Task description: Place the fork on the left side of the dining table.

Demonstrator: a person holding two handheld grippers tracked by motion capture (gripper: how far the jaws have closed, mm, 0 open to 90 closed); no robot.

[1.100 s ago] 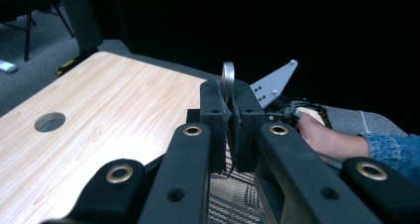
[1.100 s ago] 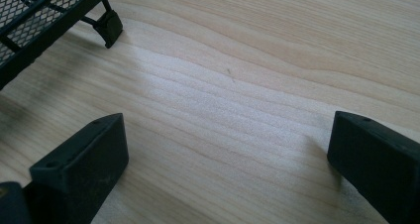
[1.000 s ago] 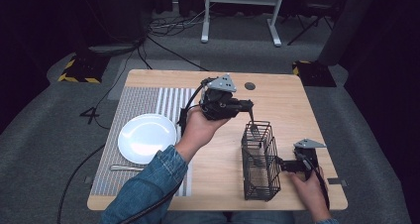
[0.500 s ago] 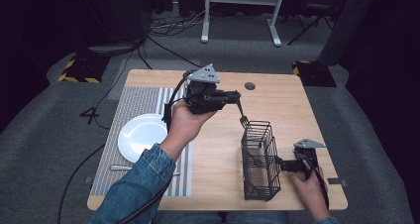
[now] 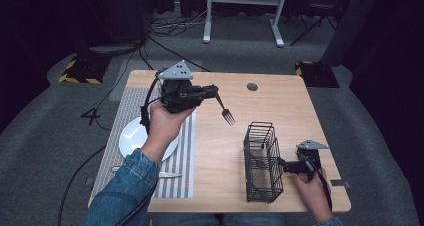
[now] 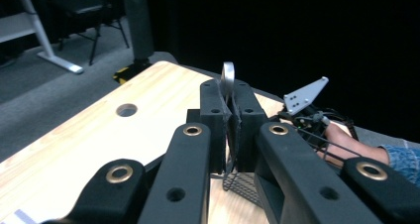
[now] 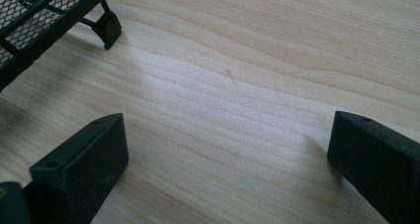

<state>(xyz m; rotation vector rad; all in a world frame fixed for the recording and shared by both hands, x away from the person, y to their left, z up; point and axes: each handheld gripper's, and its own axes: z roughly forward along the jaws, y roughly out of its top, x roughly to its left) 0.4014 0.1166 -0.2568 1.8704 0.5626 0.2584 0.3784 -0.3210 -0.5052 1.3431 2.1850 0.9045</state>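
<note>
My left gripper (image 5: 212, 92) is held above the middle of the wooden table (image 5: 300, 116), shut on a metal fork (image 5: 226, 111) whose tines hang down toward the right. In the left gripper view the fork's handle end (image 6: 228, 78) sticks up between the closed jaws. A black wire basket (image 5: 262, 161) stands upright at the front right, apart from the fork. My right gripper (image 5: 289, 166) rests on the table just right of the basket. In the right gripper view it (image 7: 228, 149) is open over bare wood, with the basket's foot (image 7: 106, 28) at the upper left.
A white plate (image 5: 132, 136) lies on a striped placemat (image 5: 182, 151) at the left, partly under the left forearm. A metal utensil (image 5: 167, 174) lies on the mat near the front edge. A cable hole (image 5: 252, 86) marks the table's far side.
My left gripper has carried the fork up and to the left, away from the basket. The right gripper and the basket have stayed put.
</note>
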